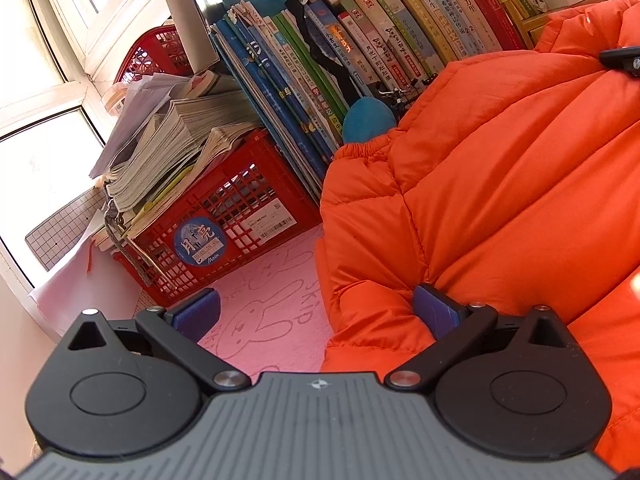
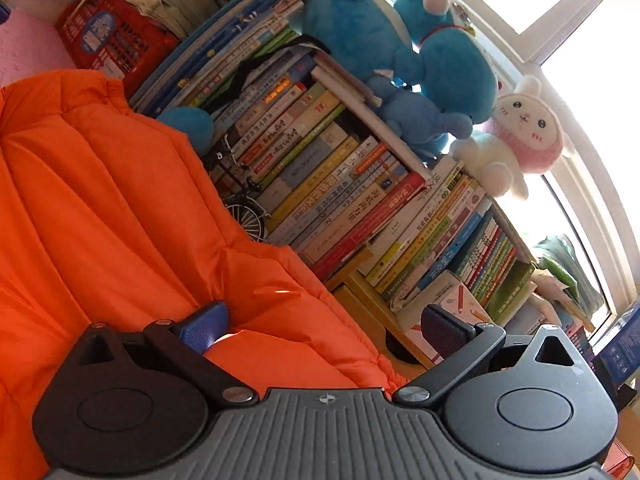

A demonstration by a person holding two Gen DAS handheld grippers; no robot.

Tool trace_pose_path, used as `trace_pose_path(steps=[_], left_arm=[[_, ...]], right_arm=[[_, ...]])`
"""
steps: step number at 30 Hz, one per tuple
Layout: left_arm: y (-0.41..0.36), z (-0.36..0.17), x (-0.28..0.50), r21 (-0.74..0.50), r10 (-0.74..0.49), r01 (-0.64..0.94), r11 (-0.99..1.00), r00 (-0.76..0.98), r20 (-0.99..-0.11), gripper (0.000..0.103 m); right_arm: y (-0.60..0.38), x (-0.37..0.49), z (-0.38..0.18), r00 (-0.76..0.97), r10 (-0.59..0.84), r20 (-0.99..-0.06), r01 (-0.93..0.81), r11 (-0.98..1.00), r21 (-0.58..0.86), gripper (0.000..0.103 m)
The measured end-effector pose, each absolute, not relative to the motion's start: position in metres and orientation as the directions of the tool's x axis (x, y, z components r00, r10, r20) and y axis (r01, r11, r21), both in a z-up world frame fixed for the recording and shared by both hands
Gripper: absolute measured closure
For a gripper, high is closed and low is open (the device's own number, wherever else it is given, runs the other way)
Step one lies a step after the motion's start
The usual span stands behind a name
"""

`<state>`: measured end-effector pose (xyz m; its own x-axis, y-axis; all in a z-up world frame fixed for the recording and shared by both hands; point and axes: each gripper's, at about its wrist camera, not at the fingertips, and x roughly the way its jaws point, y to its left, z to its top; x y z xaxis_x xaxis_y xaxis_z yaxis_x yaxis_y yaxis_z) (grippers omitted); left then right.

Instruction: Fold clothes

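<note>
An orange puffy jacket lies spread on a pink mat. My left gripper is open wide at the jacket's left edge. Its right finger rests against the orange fabric, and its left finger hangs over the bare mat. In the right wrist view the same jacket fills the left side. My right gripper is open too and straddles the jacket's right edge, with its left finger on the fabric and its right finger off it. Neither gripper holds fabric.
A red crate stacked with magazines stands left of the jacket. A long row of books runs behind it, with blue plush toys and a pink-white plush on top. A small model bicycle sits by the books.
</note>
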<state>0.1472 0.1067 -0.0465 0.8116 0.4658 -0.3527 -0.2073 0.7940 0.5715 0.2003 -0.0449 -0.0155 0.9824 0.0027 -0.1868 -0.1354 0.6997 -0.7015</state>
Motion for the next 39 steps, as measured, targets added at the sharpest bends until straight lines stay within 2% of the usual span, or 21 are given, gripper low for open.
trace_pose_path(steps=[4,7,10,13,16,20,24,27,32,36,39], left_arm=[[0.102,-0.04,0.142,0.589,0.467,-0.222,0.777,0.83,-0.304,0.001],[0.084,-0.005,0.13,0.576,0.423,-0.242,0.781,0.883,-0.203,0.004],[0.058,0.027,0.13,0.571,0.334,-0.208,0.794,0.934,-0.124,0.001],[0.028,0.023,0.159,0.628,0.264,-0.114,0.77,0.953,-0.151,0.001],[0.013,-0.004,0.193,0.67,0.262,-0.054,0.74,0.941,-0.215,0.002],[0.016,-0.022,0.209,0.647,0.261,-0.039,0.762,0.932,-0.251,0.002],[0.022,-0.01,0.203,0.615,0.218,-0.013,0.789,0.941,-0.26,0.003],[0.018,-0.002,0.204,0.615,0.189,-0.014,0.789,0.957,-0.222,0.002],[0.013,-0.016,0.23,0.633,0.247,-0.039,0.773,0.938,-0.243,0.001],[0.027,-0.027,0.241,0.54,0.244,-0.032,0.841,0.914,-0.325,0.0],[0.026,-0.034,0.244,0.558,0.255,-0.028,0.829,0.907,-0.334,0.0]], right_arm=[[-0.057,0.206,-0.023,0.973,-0.016,-0.231,-0.143,0.745,-0.652,0.001],[-0.059,0.205,-0.032,0.975,-0.01,-0.223,-0.137,0.764,-0.631,0.001],[-0.063,0.208,-0.033,0.97,0.003,-0.244,-0.151,0.793,-0.59,0.001],[-0.067,0.208,-0.033,0.968,0.011,-0.25,-0.156,0.808,-0.568,0.001],[-0.069,0.207,-0.033,0.969,0.019,-0.248,-0.158,0.818,-0.553,0.001],[-0.077,0.209,-0.031,0.964,0.044,-0.264,-0.178,0.84,-0.512,0.001],[-0.097,0.208,-0.013,0.948,0.15,-0.281,-0.249,0.898,-0.363,0.001],[-0.107,0.209,0.009,0.942,0.217,-0.257,-0.276,0.936,-0.22,0.001],[-0.092,0.23,0.001,0.935,0.182,-0.306,-0.272,0.92,-0.284,0.001],[-0.088,0.24,-0.014,0.922,0.163,-0.351,-0.277,0.911,-0.305,0.001],[-0.079,0.242,-0.024,0.918,0.136,-0.373,-0.282,0.886,-0.368,0.001]])
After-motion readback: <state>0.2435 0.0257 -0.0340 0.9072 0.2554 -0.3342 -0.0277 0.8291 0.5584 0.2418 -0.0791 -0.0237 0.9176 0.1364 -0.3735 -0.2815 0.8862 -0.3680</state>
